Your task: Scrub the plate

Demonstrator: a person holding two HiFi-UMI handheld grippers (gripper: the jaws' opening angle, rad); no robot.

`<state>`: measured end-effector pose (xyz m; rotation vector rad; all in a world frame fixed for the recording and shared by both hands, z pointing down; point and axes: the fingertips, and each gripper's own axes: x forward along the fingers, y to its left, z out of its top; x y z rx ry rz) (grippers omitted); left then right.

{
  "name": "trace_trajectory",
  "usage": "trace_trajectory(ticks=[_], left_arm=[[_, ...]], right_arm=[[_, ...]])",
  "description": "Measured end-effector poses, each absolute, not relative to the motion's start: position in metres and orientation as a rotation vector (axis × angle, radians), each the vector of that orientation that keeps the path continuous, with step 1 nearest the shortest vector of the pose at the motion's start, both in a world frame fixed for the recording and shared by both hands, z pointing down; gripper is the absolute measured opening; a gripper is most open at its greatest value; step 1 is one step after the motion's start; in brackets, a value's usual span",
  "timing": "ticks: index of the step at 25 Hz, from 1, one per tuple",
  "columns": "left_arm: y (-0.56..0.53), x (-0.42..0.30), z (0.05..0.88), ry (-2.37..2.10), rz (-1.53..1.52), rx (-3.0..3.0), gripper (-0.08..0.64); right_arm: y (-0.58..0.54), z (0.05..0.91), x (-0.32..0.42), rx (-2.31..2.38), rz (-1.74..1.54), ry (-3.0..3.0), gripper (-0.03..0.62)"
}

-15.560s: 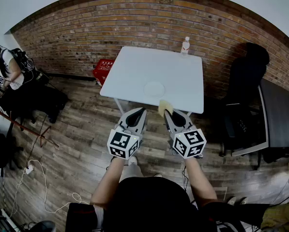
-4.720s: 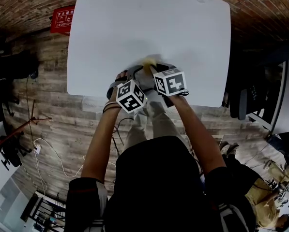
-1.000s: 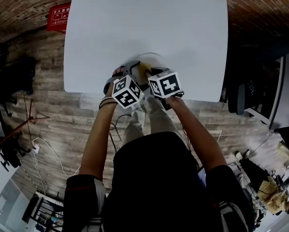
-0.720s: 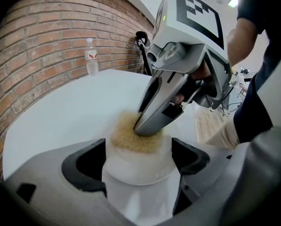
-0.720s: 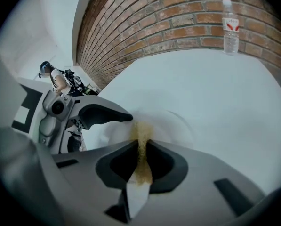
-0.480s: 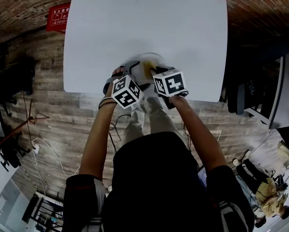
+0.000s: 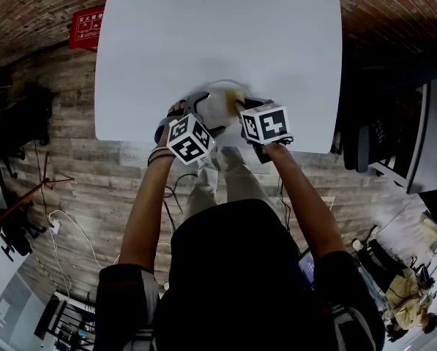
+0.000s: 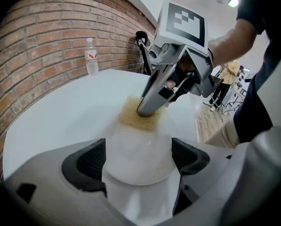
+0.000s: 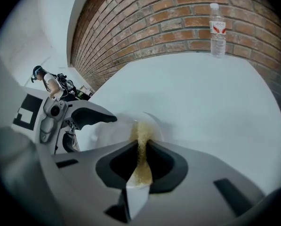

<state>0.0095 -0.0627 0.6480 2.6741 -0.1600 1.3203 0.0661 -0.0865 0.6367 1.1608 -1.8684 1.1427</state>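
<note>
- While the plate [image 7: 219, 102] sits on the white bench [image 7: 203, 35] near its 6 o'clock edge, the left gripper [image 8: 138, 155] is closed on it, with one jaw against each side of the rim.
- The right gripper [image 9: 141, 145] is clamped on a yellow sponge [image 8: 136, 117], which is pressed to the plate at about 2 o'clock.
- A bottle [image 9: 217, 29] stands upright at the bench's 1 o'clock corner, well apart from the plate.
</note>
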Motion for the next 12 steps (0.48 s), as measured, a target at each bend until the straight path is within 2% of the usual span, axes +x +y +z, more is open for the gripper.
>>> trace_trajectory(ticks=[12], left_arm=[[-0.066,0.01,0.648,-0.158,1.325,2.671,0.416]], right_arm=[[-0.089,0.634,0.079,1.183,1.129,-1.866,0.046]])
